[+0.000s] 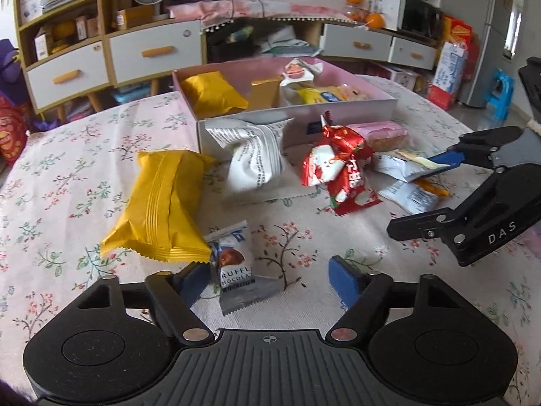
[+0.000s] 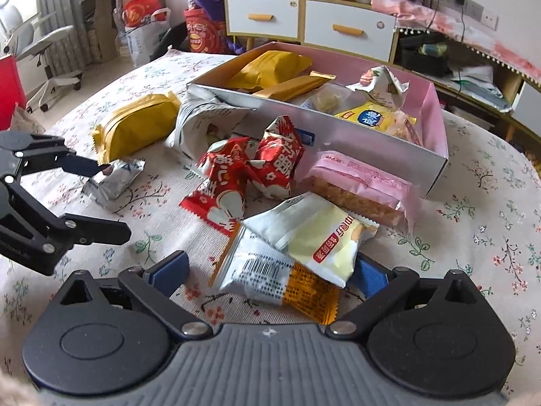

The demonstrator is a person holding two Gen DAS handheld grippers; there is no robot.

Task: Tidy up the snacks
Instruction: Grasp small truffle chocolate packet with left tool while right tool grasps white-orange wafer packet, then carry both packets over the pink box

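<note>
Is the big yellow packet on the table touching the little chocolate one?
Touching. In the left wrist view the big yellow packet has its crimped bottom edge lying over the top corner of the little chocolate packet, no cloth showing between.

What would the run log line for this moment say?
left gripper: open around truffle pack | right gripper: open around two packs | box: partly filled

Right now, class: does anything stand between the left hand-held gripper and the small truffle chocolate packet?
Nothing visible does. The truffle chocolate packet already lies between the open fingers of the left hand-held gripper, beside the yellow packet.
</note>
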